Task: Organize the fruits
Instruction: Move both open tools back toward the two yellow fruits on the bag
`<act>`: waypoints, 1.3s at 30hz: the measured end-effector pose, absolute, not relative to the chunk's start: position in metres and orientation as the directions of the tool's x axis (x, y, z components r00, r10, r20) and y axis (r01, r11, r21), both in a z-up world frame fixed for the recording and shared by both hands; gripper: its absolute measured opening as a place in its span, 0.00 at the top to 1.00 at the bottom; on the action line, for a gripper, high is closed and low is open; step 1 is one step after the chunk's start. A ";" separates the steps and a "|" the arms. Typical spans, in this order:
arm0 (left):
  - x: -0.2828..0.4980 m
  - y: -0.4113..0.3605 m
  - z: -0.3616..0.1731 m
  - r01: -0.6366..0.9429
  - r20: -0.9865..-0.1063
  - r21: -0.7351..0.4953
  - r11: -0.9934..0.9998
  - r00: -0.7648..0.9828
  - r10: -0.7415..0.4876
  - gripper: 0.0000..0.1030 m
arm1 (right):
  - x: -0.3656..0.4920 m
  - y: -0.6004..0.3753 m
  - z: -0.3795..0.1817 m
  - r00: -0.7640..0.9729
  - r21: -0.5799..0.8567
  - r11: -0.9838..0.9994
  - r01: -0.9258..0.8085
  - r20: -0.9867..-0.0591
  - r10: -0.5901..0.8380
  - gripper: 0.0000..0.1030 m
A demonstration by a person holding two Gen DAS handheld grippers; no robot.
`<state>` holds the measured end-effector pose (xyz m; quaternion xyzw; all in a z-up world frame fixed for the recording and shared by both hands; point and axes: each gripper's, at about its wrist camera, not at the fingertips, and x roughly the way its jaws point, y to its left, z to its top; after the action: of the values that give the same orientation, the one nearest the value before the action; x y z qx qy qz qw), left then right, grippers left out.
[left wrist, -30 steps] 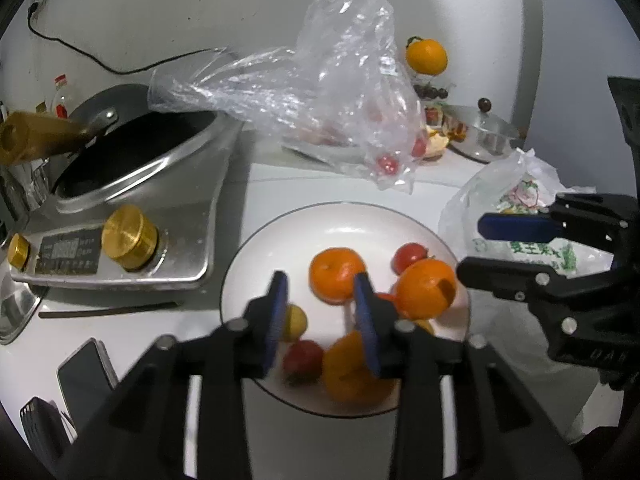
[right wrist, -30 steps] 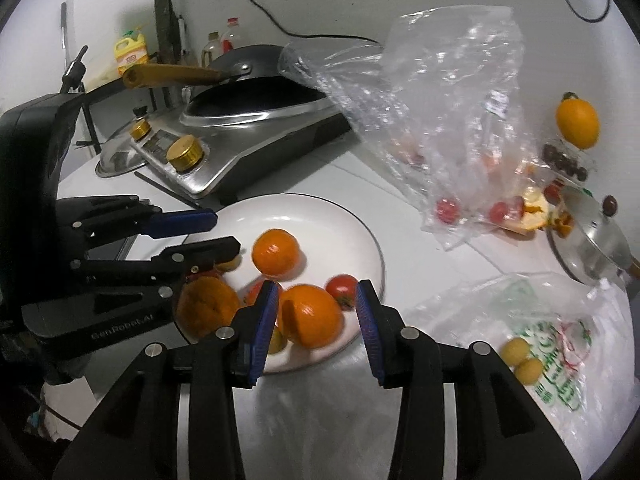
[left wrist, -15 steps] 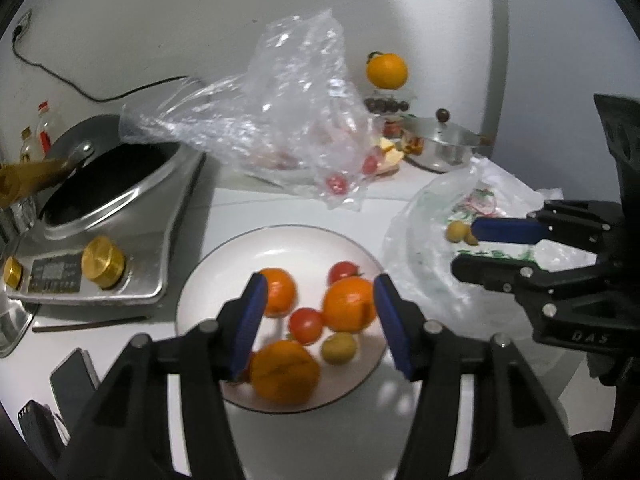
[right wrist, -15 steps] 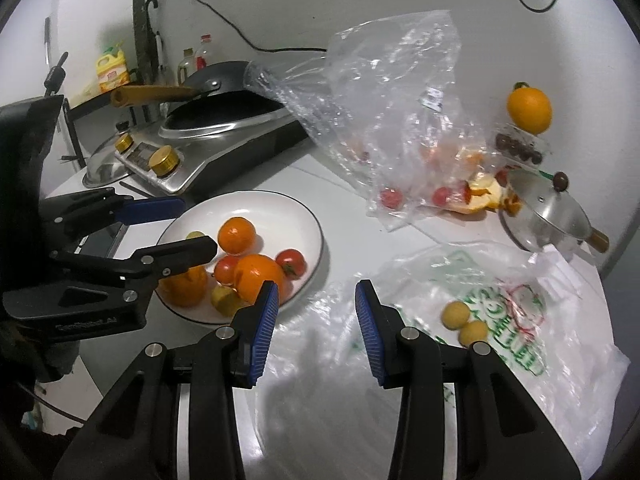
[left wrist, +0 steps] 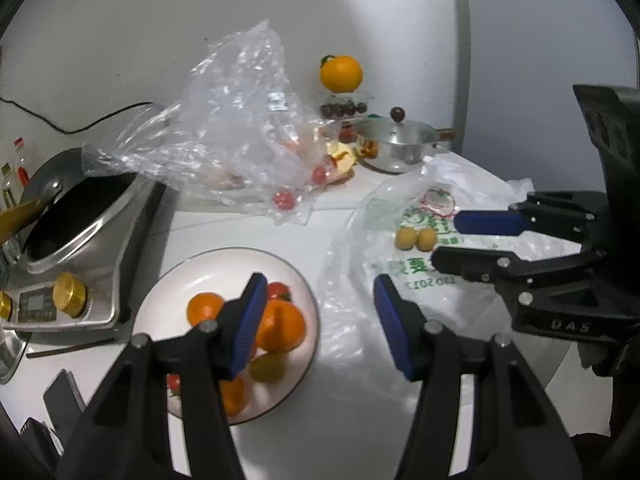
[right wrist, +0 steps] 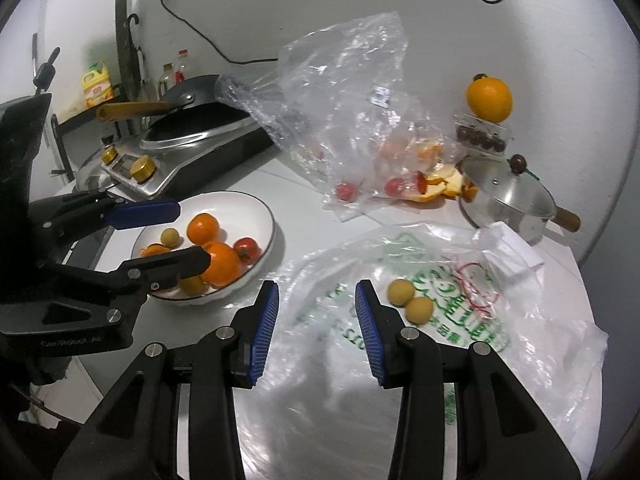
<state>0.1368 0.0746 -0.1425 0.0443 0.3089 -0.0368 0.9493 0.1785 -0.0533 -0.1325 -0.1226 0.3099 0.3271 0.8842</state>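
Left gripper (left wrist: 318, 316) up front in its own view, blue pads parted with nothing between them, hanging over the table's white top between the white plate (left wrist: 188, 276) and the printed plastic bag (left wrist: 420, 276). That plate carries oranges (left wrist: 280, 326), a red tomato (left wrist: 279, 291) and a small yellow-green fruit (left wrist: 266, 368), partly behind the left finger. Over on the bag lie two small yellow fruits (left wrist: 416, 239), side by side and touching, just beside the right gripper (left wrist: 460, 240) reaching in from the right edge. Behind, a crumpled clear bag (left wrist: 232, 128) with red tomatoes inside leans over the wok cooker (left wrist: 84, 232), and a steel pot (left wrist: 396, 146) sits by the wall under an orange (left wrist: 341, 73). Now the right wrist view: right gripper (right wrist: 317, 328) with pads moderately apart and gripping nothing, poised above the printed bag (right wrist: 460, 320). The two yellow fruits (right wrist: 410, 300) rest on the bag just right of its right finger. Left gripper (right wrist: 176, 236) comes in from the left, fingers spread over the plate (right wrist: 240, 200), its lower finger crossing in front of the big orange (right wrist: 222, 262). Orange peel (right wrist: 444, 186) lies at the mouth of the clear bag (right wrist: 344, 92), beside the pot (right wrist: 508, 200).
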 end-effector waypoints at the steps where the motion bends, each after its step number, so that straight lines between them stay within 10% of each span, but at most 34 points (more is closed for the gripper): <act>1: 0.138 0.071 -0.143 0.103 -0.591 0.065 0.993 0.805 -0.045 0.45 | 0.180 -0.056 -0.133 0.596 -0.014 0.759 -0.651 -0.628 0.501 0.59; 39: 0.214 0.021 -0.173 0.191 -0.650 0.040 0.981 0.751 -0.120 0.45 | 0.265 -0.094 -0.183 0.518 0.038 0.785 -0.619 -0.731 0.444 0.59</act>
<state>0.2140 0.0211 -0.1730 0.0521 0.3430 -0.0832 0.9342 0.2653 -0.0945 -0.1828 -0.1143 0.3827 0.3076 0.8636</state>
